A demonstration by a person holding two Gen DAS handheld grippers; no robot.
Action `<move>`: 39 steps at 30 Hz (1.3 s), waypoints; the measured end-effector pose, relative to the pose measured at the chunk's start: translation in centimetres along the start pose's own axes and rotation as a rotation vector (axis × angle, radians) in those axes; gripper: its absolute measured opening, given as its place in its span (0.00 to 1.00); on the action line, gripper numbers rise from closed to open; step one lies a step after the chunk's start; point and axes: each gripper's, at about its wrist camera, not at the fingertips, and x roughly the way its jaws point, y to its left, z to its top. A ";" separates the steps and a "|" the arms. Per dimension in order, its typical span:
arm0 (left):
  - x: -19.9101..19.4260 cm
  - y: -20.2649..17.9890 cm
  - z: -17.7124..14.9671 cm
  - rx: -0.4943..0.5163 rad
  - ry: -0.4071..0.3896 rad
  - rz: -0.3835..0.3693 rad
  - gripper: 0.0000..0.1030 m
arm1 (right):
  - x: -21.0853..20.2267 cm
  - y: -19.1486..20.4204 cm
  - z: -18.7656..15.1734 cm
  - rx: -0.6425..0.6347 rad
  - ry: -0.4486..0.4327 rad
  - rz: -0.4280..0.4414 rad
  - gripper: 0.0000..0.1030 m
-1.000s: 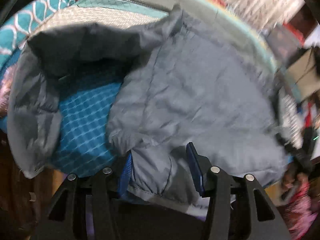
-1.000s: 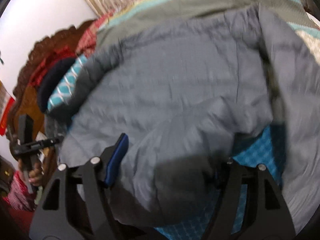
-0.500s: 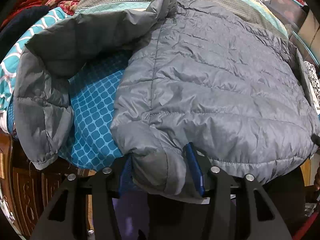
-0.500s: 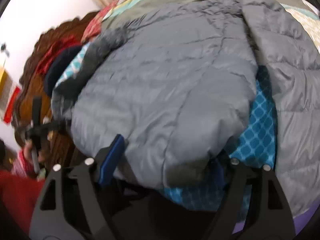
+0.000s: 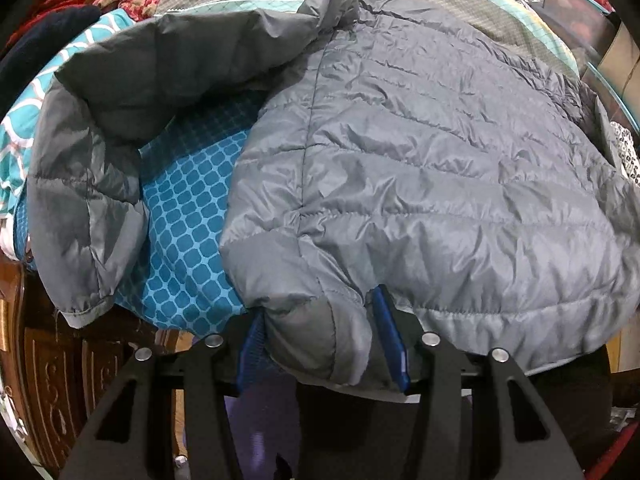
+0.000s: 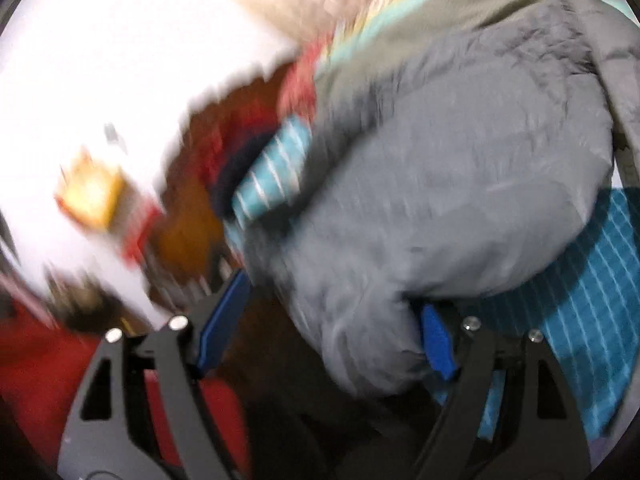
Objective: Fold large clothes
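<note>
Grey quilted jacket [image 5: 420,168]: spread over the bed, filling the centre and right of the left wrist view; in the right wrist view it fills the centre and upper right, blurred.
Sleeve [image 5: 100,176]: bends from the collar at top centre out to the left edge of the left wrist view and hangs down, its cuff at lower left.
Hem corner [image 5: 320,344]: a bunched fold at bottom centre of the left wrist view, hanging past the bed edge.
Left gripper [image 5: 320,352]: its two blue pads [image 5: 390,344] stand partly apart, one on each side of the hem corner and against it, pinching the padded fold.
Right gripper [image 6: 332,340]: jaws are opening; a rounded lump of the jacket lies between them at lower centre, close to the right-hand pad, while the left-hand pad stands clear of the cloth. Heavy blur hides whether the right-hand pad touches it.
Blue patterned bedsheet [image 5: 188,216]: shows between sleeve and jacket body, left of centre.
Grey-green blanket [image 5: 460,12]: lies beyond the jacket along the top of the left wrist view.
Carved wooden bed frame [image 5: 48,380]: lower left of the left wrist view.
</note>
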 end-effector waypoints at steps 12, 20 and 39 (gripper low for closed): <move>0.3 2.2 -1.0 -0.061 0.044 -0.124 0.69 | 1.0 -4.1 -2.2 0.049 0.053 -0.382 0.78; 1.5 3.7 -2.0 -0.128 0.096 -0.231 0.69 | 1.7 -1.9 -5.9 -0.101 0.290 -0.284 0.78; 1.1 4.4 -1.9 -0.169 0.100 -0.292 0.30 | 5.4 -2.5 -4.9 -0.070 0.357 -0.376 0.17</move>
